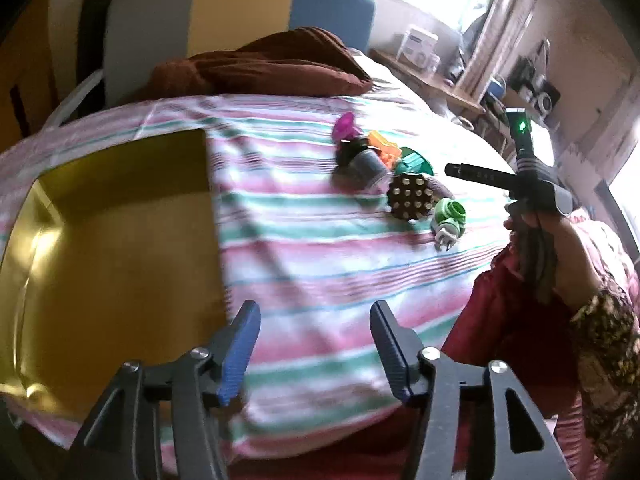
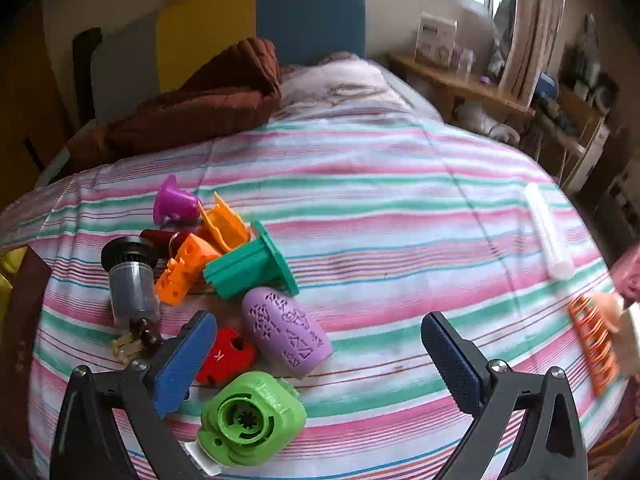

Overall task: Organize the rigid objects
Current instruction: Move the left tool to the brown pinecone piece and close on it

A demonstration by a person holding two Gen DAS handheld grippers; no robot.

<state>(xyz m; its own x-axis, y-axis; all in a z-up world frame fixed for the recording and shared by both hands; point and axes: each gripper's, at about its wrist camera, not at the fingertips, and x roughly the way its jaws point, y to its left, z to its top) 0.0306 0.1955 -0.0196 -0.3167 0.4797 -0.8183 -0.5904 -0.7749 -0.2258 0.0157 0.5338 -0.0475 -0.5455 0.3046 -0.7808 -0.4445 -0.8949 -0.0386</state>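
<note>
A heap of small plastic items lies on the striped bedspread (image 2: pixel 400 208). In it are a green plug-in device (image 2: pixel 250 420), a lilac perforated pod (image 2: pixel 286 332), a red piece (image 2: pixel 226 356), a teal flanged spool (image 2: pixel 252 264), orange blocks (image 2: pixel 188 268), a magenta cup (image 2: pixel 174 202) and a grey cylinder (image 2: pixel 132 280). My right gripper (image 2: pixel 320 360) stands open just above the heap's near side, with the red piece beside its left pad. My left gripper (image 1: pixel 314 352) is open and empty over the bedspread, next to a gold tray (image 1: pixel 112 240). The heap (image 1: pixel 376 164) lies beyond it.
A white tube (image 2: pixel 548 232) and an orange rack (image 2: pixel 592 340) lie at the bed's right edge. A brown blanket (image 2: pixel 200 100) is bunched at the headboard. A wooden shelf (image 2: pixel 460 80) stands by the window. A hand (image 1: pixel 560 248) holds the other tool above red cloth (image 1: pixel 500 320).
</note>
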